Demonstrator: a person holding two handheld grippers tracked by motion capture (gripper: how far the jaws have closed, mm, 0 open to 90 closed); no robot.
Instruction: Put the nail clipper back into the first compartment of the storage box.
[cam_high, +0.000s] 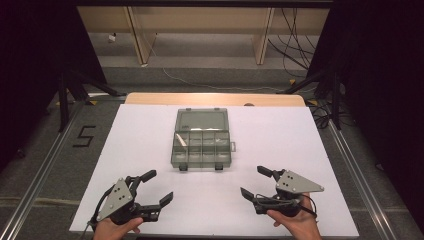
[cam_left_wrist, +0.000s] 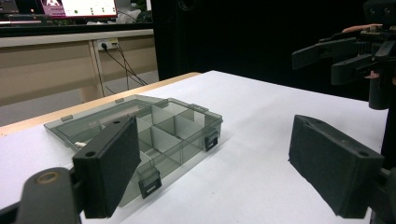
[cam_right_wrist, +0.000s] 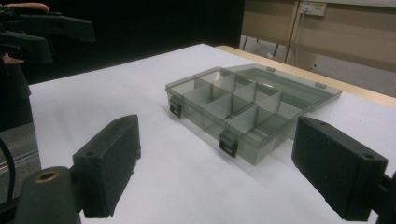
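A smoky clear plastic compartment box (cam_high: 202, 144) lies open in the middle of the white table cover (cam_high: 145, 135), its lid (cam_high: 202, 120) folded back flat on the far side. Its divided tray (cam_left_wrist: 175, 135) (cam_right_wrist: 233, 109) has two black latches on the near wall. A pale small item (cam_high: 182, 141) lies in a left compartment. My left gripper (cam_high: 161, 187) rests near the front left, open and holding nothing. Over at the front right, my right gripper (cam_high: 256, 181) is open too, nothing between its fingers. Both point toward the box and stand apart from it.
The wooden table edge (cam_high: 215, 98) shows beyond the white cover. Black tripod legs (cam_high: 70, 90) stand at the left and right of the table, and cables (cam_high: 295, 45) trail on the floor behind. A marked "5" (cam_high: 84, 135) is on the floor at left.
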